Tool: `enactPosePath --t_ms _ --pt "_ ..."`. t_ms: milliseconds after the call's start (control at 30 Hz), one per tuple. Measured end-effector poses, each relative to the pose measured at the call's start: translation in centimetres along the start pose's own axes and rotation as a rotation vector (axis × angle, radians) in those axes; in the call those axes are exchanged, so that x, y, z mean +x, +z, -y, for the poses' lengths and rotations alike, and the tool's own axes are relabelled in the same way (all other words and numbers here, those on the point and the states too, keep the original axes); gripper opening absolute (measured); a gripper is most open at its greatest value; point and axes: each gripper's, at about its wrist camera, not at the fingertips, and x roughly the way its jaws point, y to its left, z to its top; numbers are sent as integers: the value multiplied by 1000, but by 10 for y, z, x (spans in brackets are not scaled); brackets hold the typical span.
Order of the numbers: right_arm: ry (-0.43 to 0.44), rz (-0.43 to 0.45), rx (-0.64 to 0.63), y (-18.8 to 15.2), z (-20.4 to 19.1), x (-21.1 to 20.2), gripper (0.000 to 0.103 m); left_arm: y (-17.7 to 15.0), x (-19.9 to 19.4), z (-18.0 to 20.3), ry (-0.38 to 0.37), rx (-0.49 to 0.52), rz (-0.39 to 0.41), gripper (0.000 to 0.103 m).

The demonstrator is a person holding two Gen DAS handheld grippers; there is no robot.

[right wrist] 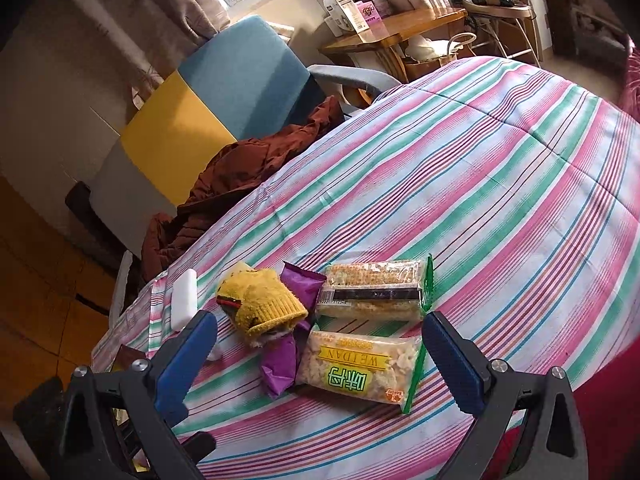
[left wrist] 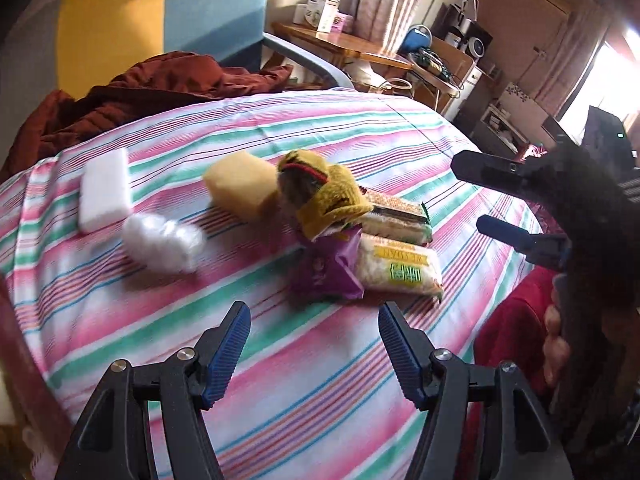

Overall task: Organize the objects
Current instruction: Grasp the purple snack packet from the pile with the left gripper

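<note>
Two grippers are seen above a bed covered by a striped quilt [left wrist: 340,360], and both are carried with their blue-padded fingers spread wide and nothing between them. The left gripper [left wrist: 314,354] is held over bare quilt, just short of a purple snack wrapper [left wrist: 326,270]. The right gripper [right wrist: 320,364] is held low over a cluster of items, with a rice-cracker pack marked WEIDAN [right wrist: 358,372] framed between its fingers. In the left wrist view the right gripper [left wrist: 468,196] is seen from the side at the right edge, apart from the items, its fingers likewise parted.

The cluster is found near the middle of the quilt. A yellow knitted glove [right wrist: 262,304] is laid partly over the purple snack wrapper [right wrist: 286,356]. Just beside the wrapper the WEIDAN pack [left wrist: 400,272] is laid flat, and touching its far edge a second cracker pack with a green-edged seal [right wrist: 374,290] is set. A yellow sponge [left wrist: 240,186] is placed against the far side of the glove [left wrist: 320,190]. Further left, apart from the cluster, a crumpled clear plastic bag [left wrist: 162,246] and a white foam block [left wrist: 105,190] are laid near each other. A rust-brown jacket [left wrist: 132,100] is heaped at the far edge of the quilt [right wrist: 480,180], with a blue and yellow chair [right wrist: 208,108] behind it.
</note>
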Motion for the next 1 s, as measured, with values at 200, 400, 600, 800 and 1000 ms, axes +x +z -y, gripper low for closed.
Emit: enactPosePath --t_ms 200,400,600,800,1000 --pt "25 -29 20 1 3 6 103 26 45 4 -42 9 -47 67" --pt "32 -38 28 2 6 8 103 32 81 -2 -60 -28 -93 45" --pt "27 -50 36 2 8 10 103 7 63 -6 -24 -18 -74 39" --pt "20 -63 35 1 8 12 103 -42 27 -15 2 -31 -61 38" --pt "-4 -117 9 -3 4 23 103 -93 -10 -15 16 -6 -52 38"
